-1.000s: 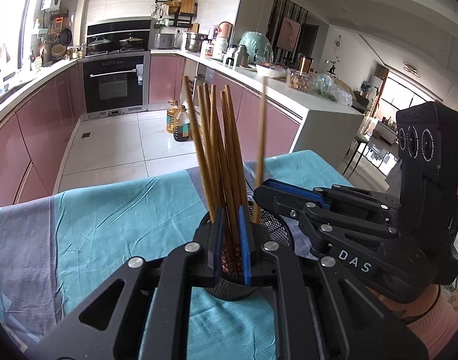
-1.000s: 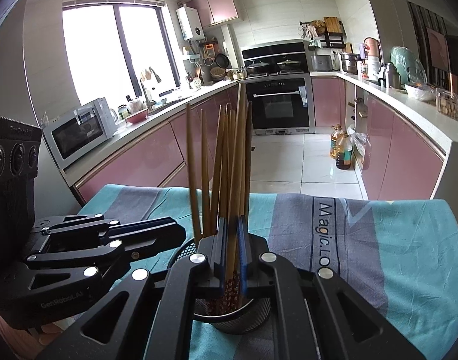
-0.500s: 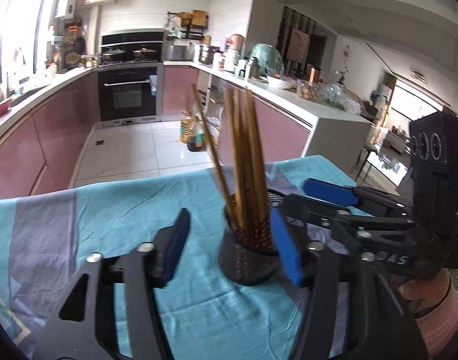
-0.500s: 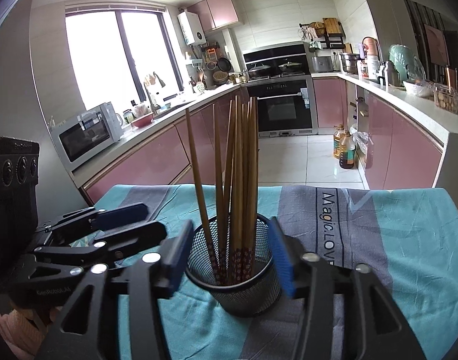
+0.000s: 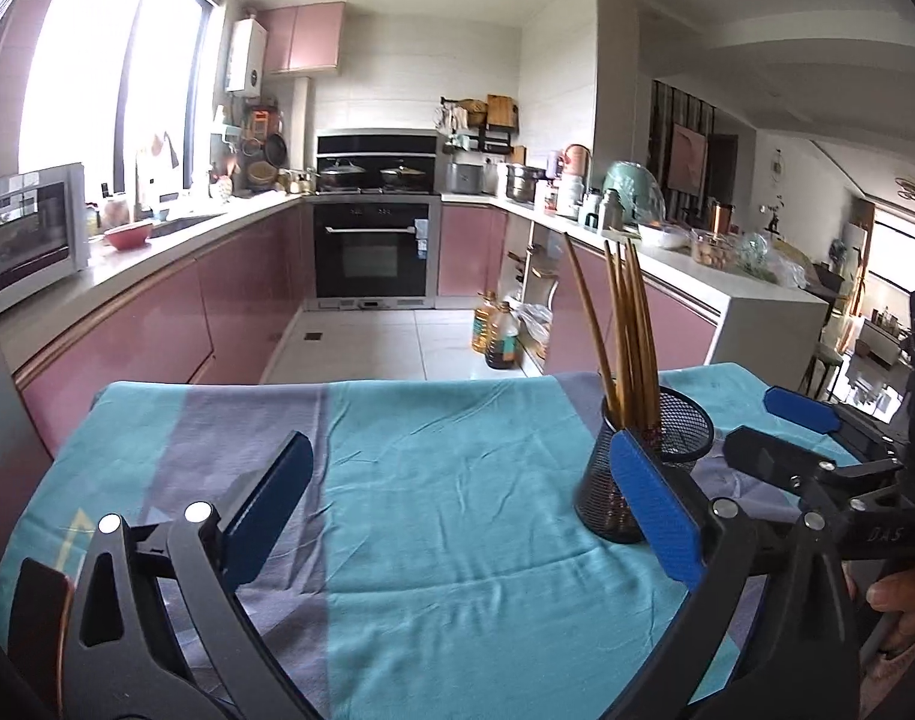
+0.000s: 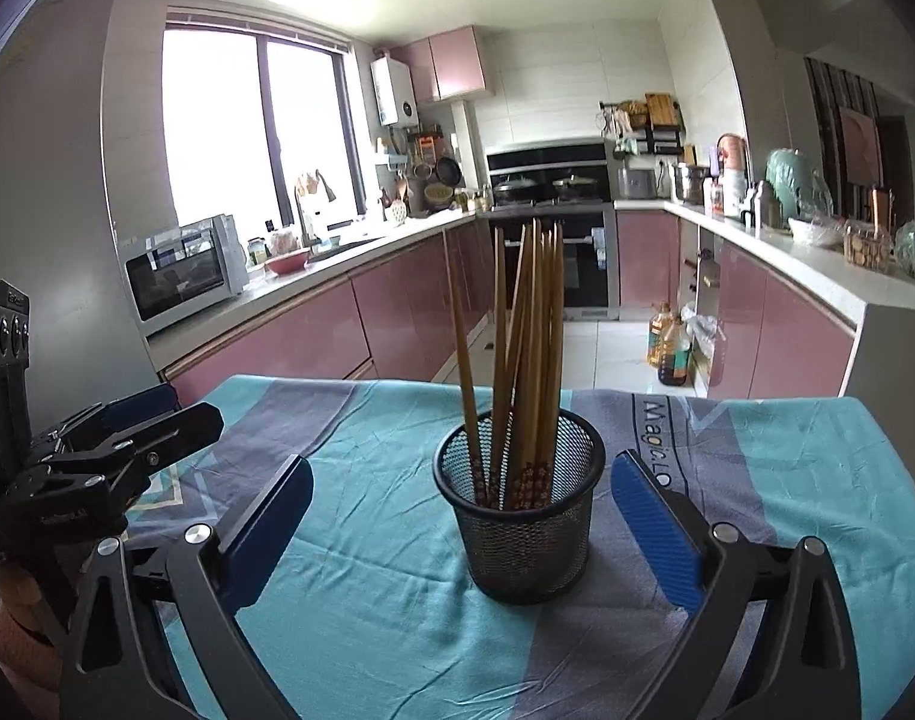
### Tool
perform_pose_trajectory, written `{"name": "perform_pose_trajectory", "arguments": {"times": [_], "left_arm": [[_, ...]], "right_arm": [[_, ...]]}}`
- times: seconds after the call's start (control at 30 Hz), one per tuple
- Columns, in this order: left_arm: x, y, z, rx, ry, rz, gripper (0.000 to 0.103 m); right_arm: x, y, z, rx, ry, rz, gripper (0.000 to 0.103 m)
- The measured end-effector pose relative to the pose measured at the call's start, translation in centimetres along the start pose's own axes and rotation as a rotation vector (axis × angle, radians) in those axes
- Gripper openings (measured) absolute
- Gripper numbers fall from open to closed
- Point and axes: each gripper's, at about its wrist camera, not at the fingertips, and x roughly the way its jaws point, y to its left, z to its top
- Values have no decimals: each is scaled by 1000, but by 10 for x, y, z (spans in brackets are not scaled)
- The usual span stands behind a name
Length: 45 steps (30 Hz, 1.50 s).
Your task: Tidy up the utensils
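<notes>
Right wrist view: my right gripper (image 6: 460,516) jaws just opened wide, nothing gripped; mesh cup (image 6: 519,516) between the pads, untouched. Chopsticks (image 6: 526,354) upright in the cup, mid-table on teal cloth (image 6: 367,630), toward the far edge. My left gripper (image 5: 457,510) likewise just opened, empty, cup beside right pad. Step: release done, judged. Next: check the table for strays; none visible.

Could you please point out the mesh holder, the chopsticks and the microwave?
mesh holder (image 6: 520,546): right wrist view, front wall.
chopsticks (image 6: 532,348): right wrist view, mid-shafts of the bundle.
microwave (image 6: 178,276): right wrist view, door.
</notes>
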Motion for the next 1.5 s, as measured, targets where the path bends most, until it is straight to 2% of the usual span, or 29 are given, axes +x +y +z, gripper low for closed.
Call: {"name": "perform_pose_trajectory", "arguments": {"times": [0.27,0.73,1.5], "left_arm": [[-38,8,-6,1,-71,59,97],[-68,2,-10,0,-133,105,97],[-83,-2,-12,-12,-174,94,97]], "right_arm": [[-20,18,-7,-3,-88,-57,96],[-34,33,-15,-32,-144,-128,96],[-43,42,-18,-44,-185,-149,96]]}}
